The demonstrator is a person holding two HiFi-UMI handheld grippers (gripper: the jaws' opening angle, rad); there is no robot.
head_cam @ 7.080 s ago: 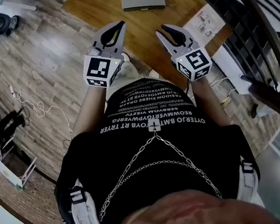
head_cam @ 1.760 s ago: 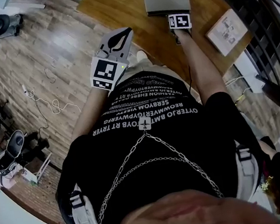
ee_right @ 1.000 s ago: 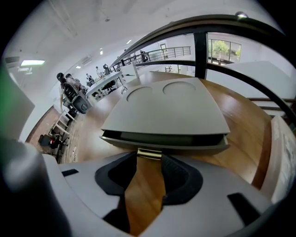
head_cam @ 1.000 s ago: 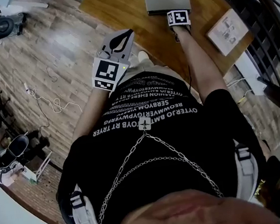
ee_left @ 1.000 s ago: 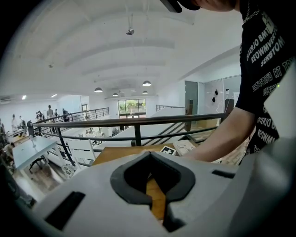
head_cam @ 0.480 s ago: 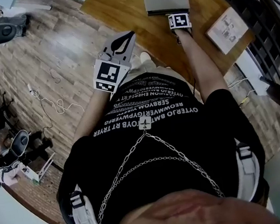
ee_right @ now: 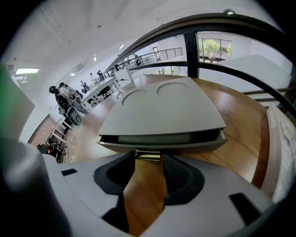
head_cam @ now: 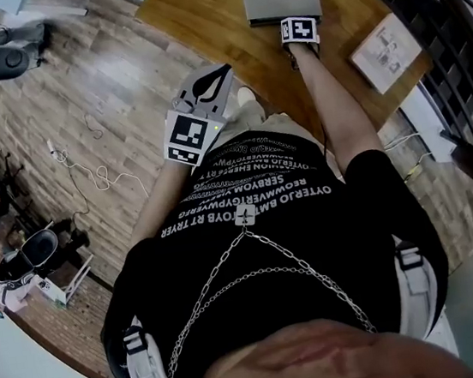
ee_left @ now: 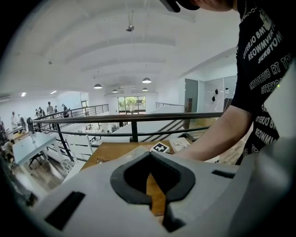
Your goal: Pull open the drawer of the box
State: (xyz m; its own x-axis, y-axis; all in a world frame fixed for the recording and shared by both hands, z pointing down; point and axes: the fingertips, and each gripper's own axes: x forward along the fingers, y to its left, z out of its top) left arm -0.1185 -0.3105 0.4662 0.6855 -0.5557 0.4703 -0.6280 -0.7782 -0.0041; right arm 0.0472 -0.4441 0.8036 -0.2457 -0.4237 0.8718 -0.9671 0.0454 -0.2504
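Your right gripper (ee_right: pixel 149 162) at the box's (ee_right: pixel 162 106) slightly open drawer (ee_right: pixel 185 139), jaws just opened wide, handle (ee_right: pixel 147 155) ungripped between their tips, your left gripper (ee_left: pixel 149 159) nearer you, jaws together, empty.

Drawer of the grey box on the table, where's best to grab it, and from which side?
Take the small brass tab at the middle of the drawer front, coming from the side that front faces. It is the only part jutting out from the flat, low box. The right tongs, whose jaws have just been opening, straddle it without pressing.
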